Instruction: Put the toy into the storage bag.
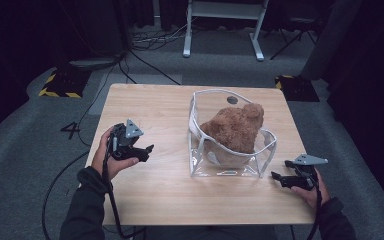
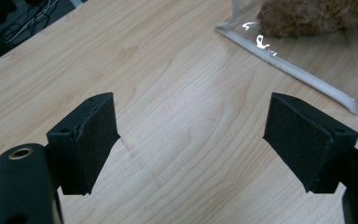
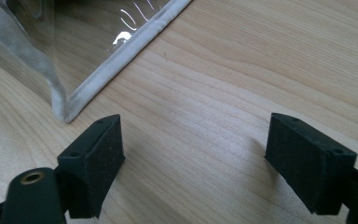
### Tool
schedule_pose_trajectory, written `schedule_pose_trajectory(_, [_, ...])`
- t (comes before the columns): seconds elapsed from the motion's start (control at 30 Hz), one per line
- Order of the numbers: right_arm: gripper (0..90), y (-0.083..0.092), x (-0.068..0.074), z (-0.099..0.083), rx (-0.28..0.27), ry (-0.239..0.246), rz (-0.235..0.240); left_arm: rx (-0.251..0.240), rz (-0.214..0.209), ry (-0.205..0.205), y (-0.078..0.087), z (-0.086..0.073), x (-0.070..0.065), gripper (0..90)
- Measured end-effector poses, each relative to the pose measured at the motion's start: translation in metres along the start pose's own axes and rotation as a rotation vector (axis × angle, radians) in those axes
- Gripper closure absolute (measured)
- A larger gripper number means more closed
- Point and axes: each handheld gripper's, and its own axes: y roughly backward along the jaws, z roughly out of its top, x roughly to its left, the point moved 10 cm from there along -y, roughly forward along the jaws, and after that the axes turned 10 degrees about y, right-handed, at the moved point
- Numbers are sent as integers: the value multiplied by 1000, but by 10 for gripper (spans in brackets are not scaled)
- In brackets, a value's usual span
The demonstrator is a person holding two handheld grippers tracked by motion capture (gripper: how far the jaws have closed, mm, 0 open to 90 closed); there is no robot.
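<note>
From the high view, a clear bag (image 1: 230, 150) holding a brown plush lump (image 1: 236, 127) was seen right of centre on the table (image 1: 145, 195), between the left gripper (image 1: 142, 150) and the nearer right gripper (image 1: 279, 178)

In the left gripper view, jaws were spread wide, empty; the bag (image 2: 303, 74) lay ahead-right

In the right gripper view, jaws were likewise parted, with the bag's corner (image 3: 70, 105) just ahead-left

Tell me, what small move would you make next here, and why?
Probably bring the right gripper in toward the near corner of the clear bag to steady it. Both grippers are open and empty, the left gripper sits farther off, and the brown plush toy pokes out of the bag's open top.
</note>
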Motion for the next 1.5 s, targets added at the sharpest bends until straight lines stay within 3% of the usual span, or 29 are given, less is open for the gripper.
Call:
schedule_pose_trajectory(0.6, [189, 0, 0, 0, 0, 0, 0, 42, 15, 39, -4, -38, 13, 176])
schedule_pose_trajectory(0.77, [189, 0, 0, 0, 0, 0, 0, 67, 45, 30, -7, -50, 17, 174])
schedule_pose_trajectory(1.33, [189, 0, 0, 0, 0, 0, 0, 86, 58, 24, -11, -78, 20, 173])
schedule_pose_trajectory(1.5, [189, 0, 0, 0, 0, -1, 0, 91, 80, 33, -10, -86, 25, 174])
